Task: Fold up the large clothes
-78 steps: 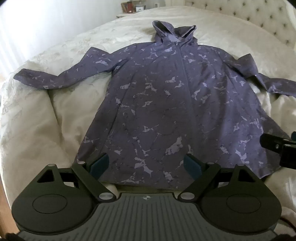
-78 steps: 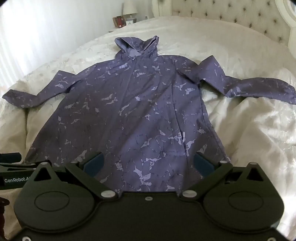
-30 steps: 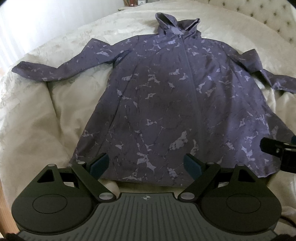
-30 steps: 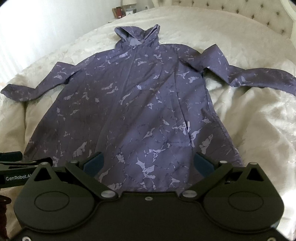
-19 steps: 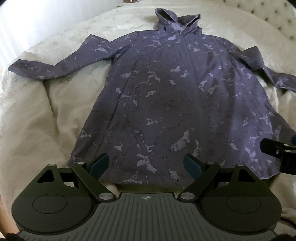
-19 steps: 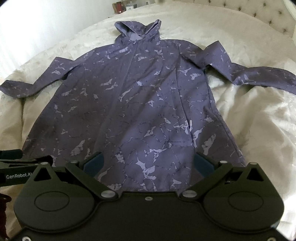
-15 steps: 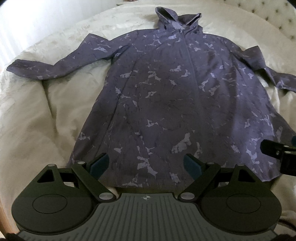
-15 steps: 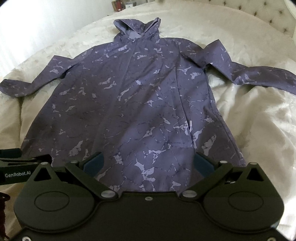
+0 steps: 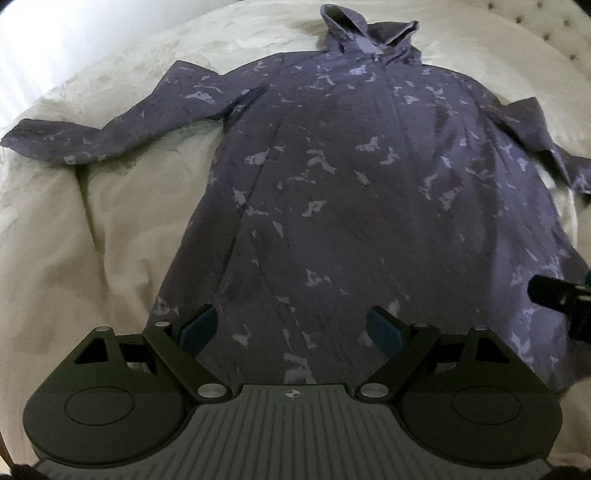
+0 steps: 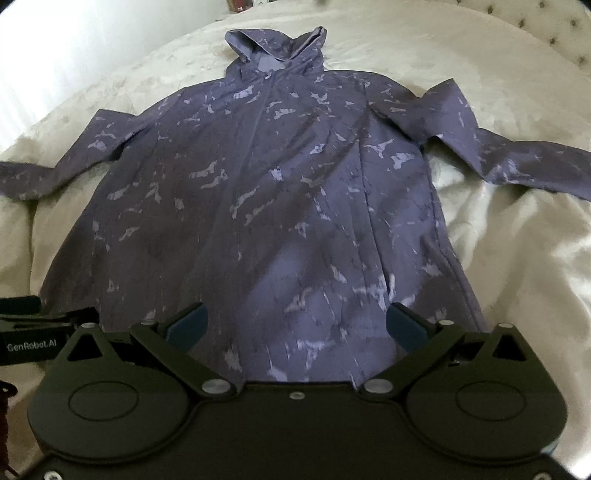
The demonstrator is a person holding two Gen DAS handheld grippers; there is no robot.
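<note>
A long purple hooded jacket (image 9: pixel 351 192) with a pale marbled print lies flat, front up, on a cream bed; it also shows in the right wrist view (image 10: pixel 280 206). Its hood (image 9: pixel 369 37) points away and both sleeves are spread out to the sides. My left gripper (image 9: pixel 291 326) is open and empty, above the left part of the hem. My right gripper (image 10: pixel 295 325) is open and empty, above the right part of the hem. Each gripper shows at the edge of the other's view.
The cream bedspread (image 9: pixel 92 229) is rumpled in soft folds around the jacket. A tufted headboard (image 10: pixel 554 33) runs along the far right. A bright window or wall (image 10: pixel 74 44) stands on the far left.
Both grippers have moved forward and lower over the hem, so the jacket looks larger. Both stay open. The jacket has not moved.
</note>
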